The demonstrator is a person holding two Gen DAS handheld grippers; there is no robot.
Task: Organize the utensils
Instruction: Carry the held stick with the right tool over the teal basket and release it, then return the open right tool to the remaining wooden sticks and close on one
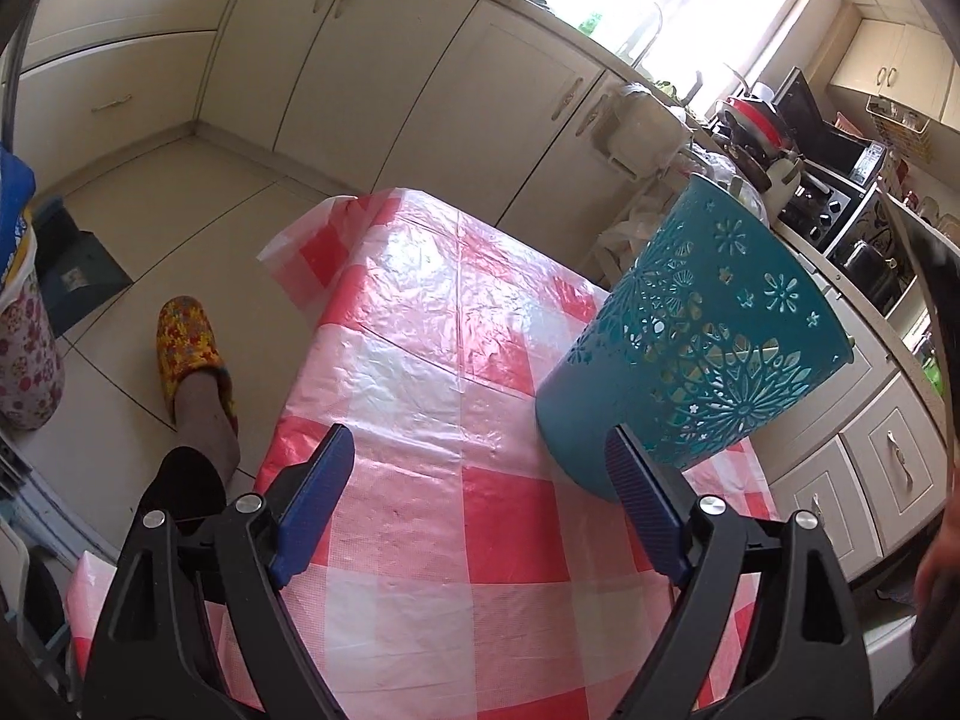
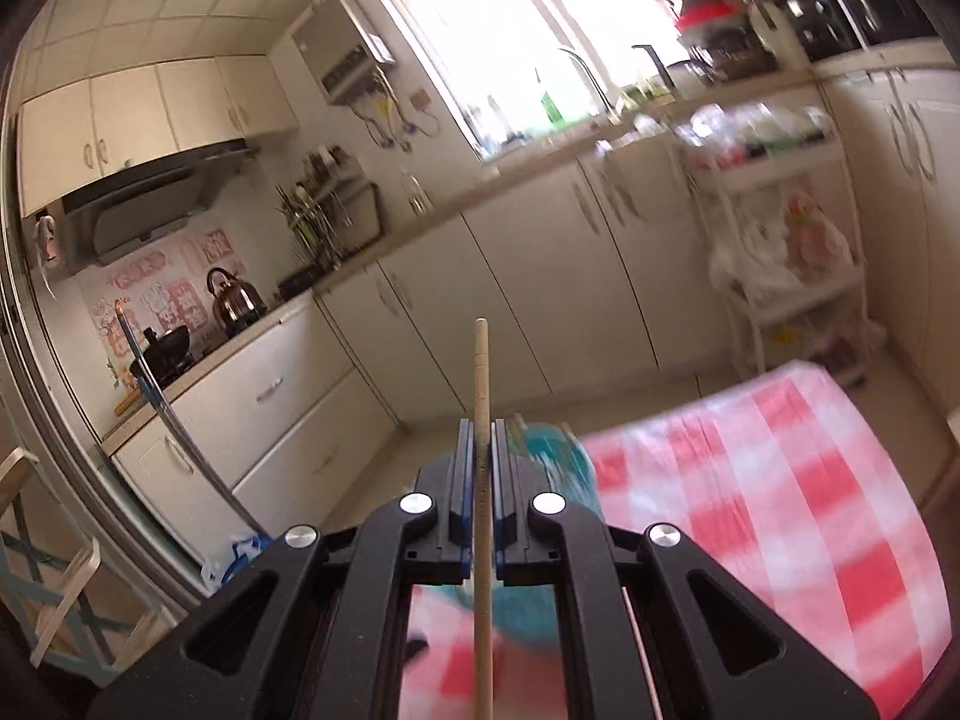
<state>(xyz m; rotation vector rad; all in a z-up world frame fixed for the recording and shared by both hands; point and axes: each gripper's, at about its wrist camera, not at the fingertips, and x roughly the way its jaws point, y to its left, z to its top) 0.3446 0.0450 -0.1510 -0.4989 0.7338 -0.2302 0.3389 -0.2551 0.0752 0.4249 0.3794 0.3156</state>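
1. The task's thing in hand was a thin wooden chopstick [image 2: 480, 396], pale and straight. The right gripper [image 2: 480, 450] was clamped on it, the blue pads pressed against its shaft on both sides, with one end standing forward past the fingertips and the rest running back under the gripper body.
2. It looked light and stiff, so weight was no worry; being round, narrow and smooth, it could probably swivel or slide between the pads if knocked. A hold near the middle of the shaft, as here, seemed the steadier choice over a hold at an end.
3. The teal holder [image 1: 690, 354], a plastic cup with cut-out flower patterns, stood on the red-and-white checked tablecloth [image 1: 432, 312] toward the table's right edge in the left wrist view. It appeared light and fairly rigid, and likely to tip or skid on the slick plastic cloth if a stick struck its rim.
4. The left gripper [image 1: 480, 498] stood wide apart with nothing between its pads, pointing down over the cloth. Its right finger [image 1: 642, 510] was just beside the holder's base; whether it touched could not be told.
5. The right gripper pointed only slightly below level, out across the kitchen toward the cabinets [image 2: 420, 300], with the holder blurred beneath and just beyond its fingertips.
6. No other utensils showed on the table in either view.
7. My judgement: the chopstick had to be tilted tip-down over the holder's mouth before release.
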